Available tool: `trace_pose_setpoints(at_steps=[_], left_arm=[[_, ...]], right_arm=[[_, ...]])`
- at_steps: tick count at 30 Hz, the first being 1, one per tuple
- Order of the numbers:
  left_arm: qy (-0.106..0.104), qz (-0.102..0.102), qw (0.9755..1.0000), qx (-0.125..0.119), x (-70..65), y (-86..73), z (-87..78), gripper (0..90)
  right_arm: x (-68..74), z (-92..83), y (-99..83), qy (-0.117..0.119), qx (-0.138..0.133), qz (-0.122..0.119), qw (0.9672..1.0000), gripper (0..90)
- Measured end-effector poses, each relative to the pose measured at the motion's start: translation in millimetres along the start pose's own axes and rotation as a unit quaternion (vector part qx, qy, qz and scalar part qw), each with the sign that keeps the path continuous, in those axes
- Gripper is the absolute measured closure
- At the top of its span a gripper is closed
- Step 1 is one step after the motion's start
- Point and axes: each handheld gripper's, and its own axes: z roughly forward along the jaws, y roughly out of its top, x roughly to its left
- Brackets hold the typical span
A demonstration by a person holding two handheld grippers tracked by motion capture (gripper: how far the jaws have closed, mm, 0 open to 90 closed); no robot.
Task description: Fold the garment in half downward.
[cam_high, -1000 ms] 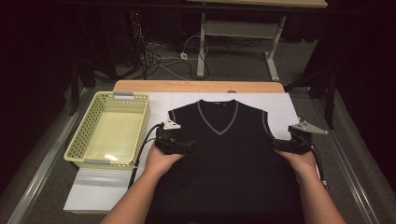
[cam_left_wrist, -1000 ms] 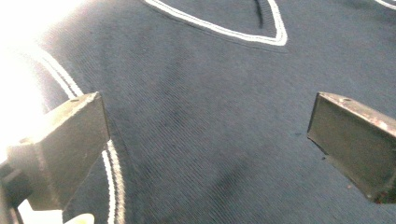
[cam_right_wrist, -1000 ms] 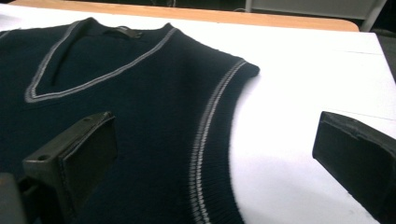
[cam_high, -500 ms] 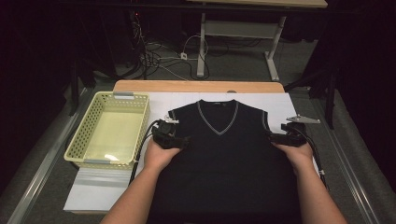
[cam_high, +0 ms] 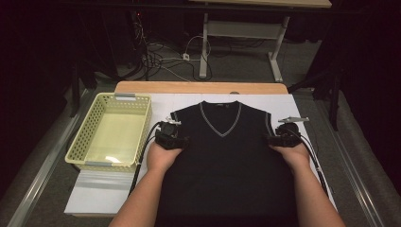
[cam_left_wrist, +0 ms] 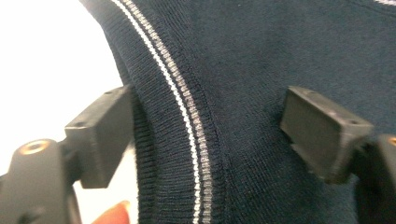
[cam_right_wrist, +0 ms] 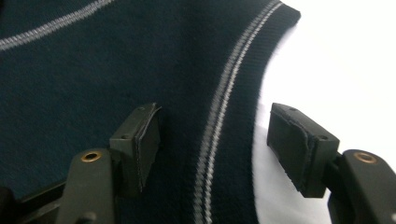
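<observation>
A pale yellow perforated basket [cam_high: 111, 131] sits at about nine o'clock on the surface [cam_high: 302, 101], its base on the white sheet covering [cam_high: 106, 196] that spreads across it. Along the twelve o'clock edge runs a bare wooden strip [cam_high: 201, 87]. Beyond it, cables [cam_high: 163, 59] lie tangled on the floor beside a grey metal frame [cam_high: 241, 35].

White table [cam_high: 302, 101]: dark vest [cam_high: 227, 161], yellow basket [cam_high: 82, 149] at left.
</observation>
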Motion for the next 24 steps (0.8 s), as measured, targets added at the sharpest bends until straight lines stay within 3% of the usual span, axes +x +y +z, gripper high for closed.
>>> trace_pose_setpoints(at_steps=[3, 5, 11, 15, 19, 22, 24], left_arm=[[-0.010, 0.008, 0.9999, -0.011, -1.4, -1.9, -1.5, 32.3], [-0.021, 0.019, 0.9995, -0.015, -1.9, -3.2, -3.0, 42.6], [-0.044, 0.030, 0.9984, -0.019, -2.8, -3.9, -3.8, 67.1], [-0.057, 0.026, 0.9978, -0.019, -0.6, -3.7, -3.9, 74.8], [-0.054, 0.031, 0.9979, -0.019, -2.2, -3.7, -5.5, 76.9], [-0.048, 0.030, 0.9976, -0.040, -3.5, -2.5, -11.8, 77.0], [-0.055, 0.027, 0.9966, -0.054, -4.0, -1.4, -18.1, 77.0]], right_arm=[[2.2, 3.1, 2.1, -0.005, 0.004, -0.005, 1.0000, 35.7], [3.5, 3.1, 1.7, -0.008, 0.001, -0.010, 0.9999, 48.5], [2.4, 0.5, -0.4, 0.014, -0.005, -0.017, 0.9997, 72.0], [3.8, 0.4, -0.9, 0.023, -0.007, -0.022, 0.9995, 79.4], [9.6, -1.1, -4.2, 0.010, -0.018, -0.039, 0.9990, 81.9], [12.1, -4.9, -4.7, -0.001, -0.025, -0.055, 0.9982, 81.8], [12.3, -12.1, -3.2, -0.007, -0.036, -0.058, 0.9976, 81.8]])
